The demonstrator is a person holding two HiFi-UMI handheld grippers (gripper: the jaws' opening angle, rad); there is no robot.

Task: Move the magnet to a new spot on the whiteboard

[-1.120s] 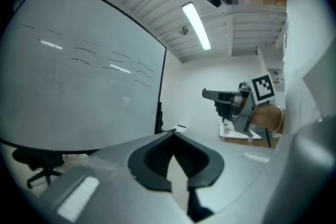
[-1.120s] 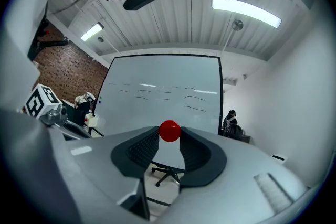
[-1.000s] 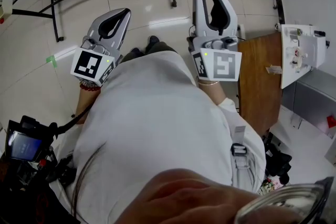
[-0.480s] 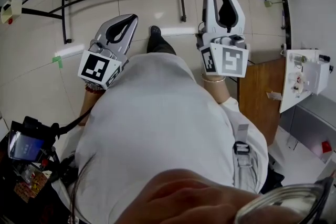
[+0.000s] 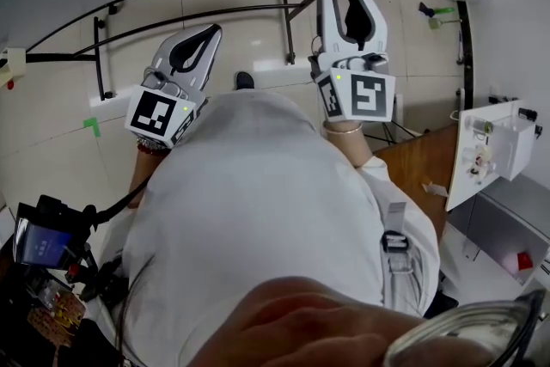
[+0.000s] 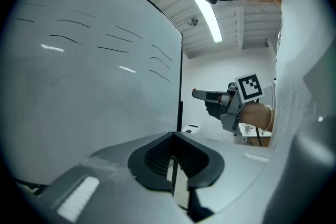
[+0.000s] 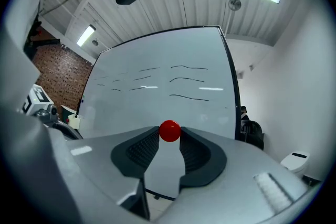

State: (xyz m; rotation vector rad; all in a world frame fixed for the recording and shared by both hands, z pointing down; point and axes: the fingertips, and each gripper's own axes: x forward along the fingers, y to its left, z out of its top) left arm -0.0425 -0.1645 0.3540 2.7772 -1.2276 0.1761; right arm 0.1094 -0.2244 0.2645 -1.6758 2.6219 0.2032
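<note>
The right hand-held gripper [image 7: 169,140] pinches a small round red magnet [image 7: 169,130] between its jaw tips. It holds the magnet in the air, facing the whiteboard [image 7: 157,86] and clear of it. Short black marker strokes cross the board. The left hand-held gripper [image 6: 173,159] has its jaws pressed together, empty, beside the board.

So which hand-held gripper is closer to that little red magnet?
Right. The right hand-held gripper pinches the magnet at its tips. The left hand-held gripper is shut and empty, well apart to the magnet's left.
</note>
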